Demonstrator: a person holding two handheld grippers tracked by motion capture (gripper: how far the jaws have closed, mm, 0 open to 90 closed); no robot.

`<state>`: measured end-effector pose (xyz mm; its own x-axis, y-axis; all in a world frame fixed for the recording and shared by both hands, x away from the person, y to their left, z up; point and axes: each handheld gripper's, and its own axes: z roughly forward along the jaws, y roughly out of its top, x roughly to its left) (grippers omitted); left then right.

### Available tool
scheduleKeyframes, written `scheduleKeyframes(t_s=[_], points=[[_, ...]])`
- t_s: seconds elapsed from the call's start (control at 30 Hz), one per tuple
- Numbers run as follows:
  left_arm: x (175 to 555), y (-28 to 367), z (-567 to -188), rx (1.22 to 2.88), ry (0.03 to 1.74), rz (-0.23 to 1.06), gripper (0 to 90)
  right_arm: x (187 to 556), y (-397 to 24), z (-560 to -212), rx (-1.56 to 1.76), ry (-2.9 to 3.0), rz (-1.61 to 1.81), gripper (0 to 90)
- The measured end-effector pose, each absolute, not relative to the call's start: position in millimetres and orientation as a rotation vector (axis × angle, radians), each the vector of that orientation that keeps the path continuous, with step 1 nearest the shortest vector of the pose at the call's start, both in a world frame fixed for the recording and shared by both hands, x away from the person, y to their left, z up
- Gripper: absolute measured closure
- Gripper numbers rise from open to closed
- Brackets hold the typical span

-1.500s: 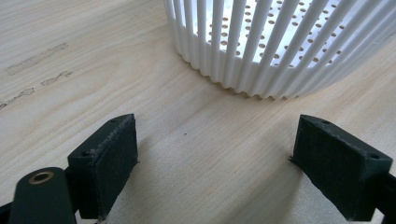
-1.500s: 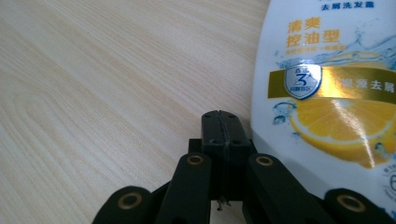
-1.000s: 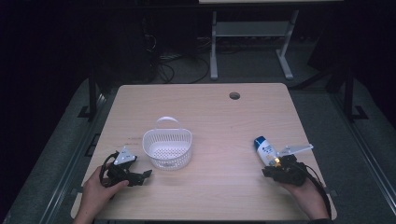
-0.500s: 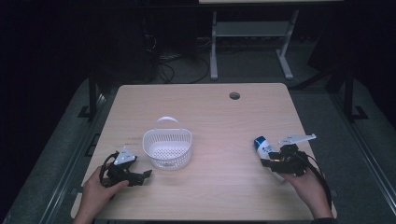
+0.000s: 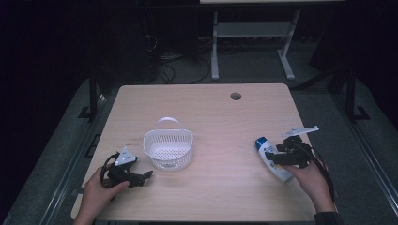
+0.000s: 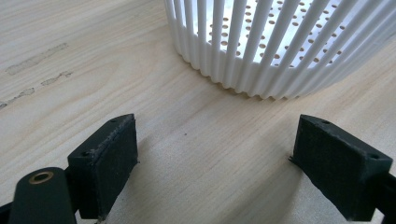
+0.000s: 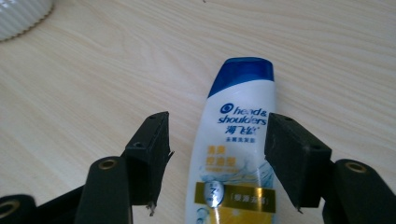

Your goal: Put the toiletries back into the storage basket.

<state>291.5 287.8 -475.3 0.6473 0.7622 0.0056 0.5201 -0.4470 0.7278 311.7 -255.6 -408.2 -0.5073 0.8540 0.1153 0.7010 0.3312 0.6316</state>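
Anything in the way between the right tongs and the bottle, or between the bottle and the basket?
Nothing visible. The open right tongs already straddle the bottle, and only bare table lies between it and the basket.

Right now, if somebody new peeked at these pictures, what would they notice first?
Probably the white shampoo bottle with its blue cap, lying flat near the table's right edge, with the right hand-held gripper open around it, one jaw at each side. Next comes the white slotted basket with a handle, left of the middle of the wooden table, with the open left hand-held gripper low beside it.
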Motion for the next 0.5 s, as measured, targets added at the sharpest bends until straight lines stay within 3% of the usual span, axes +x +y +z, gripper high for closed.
scheduleKeyframes(t_s=[0.5], points=[[292, 288, -475, 2.153, 0.992, 0.435, 13.1, 344, -247, -417, 1.429, 2.363, 0.838, 31.1]])
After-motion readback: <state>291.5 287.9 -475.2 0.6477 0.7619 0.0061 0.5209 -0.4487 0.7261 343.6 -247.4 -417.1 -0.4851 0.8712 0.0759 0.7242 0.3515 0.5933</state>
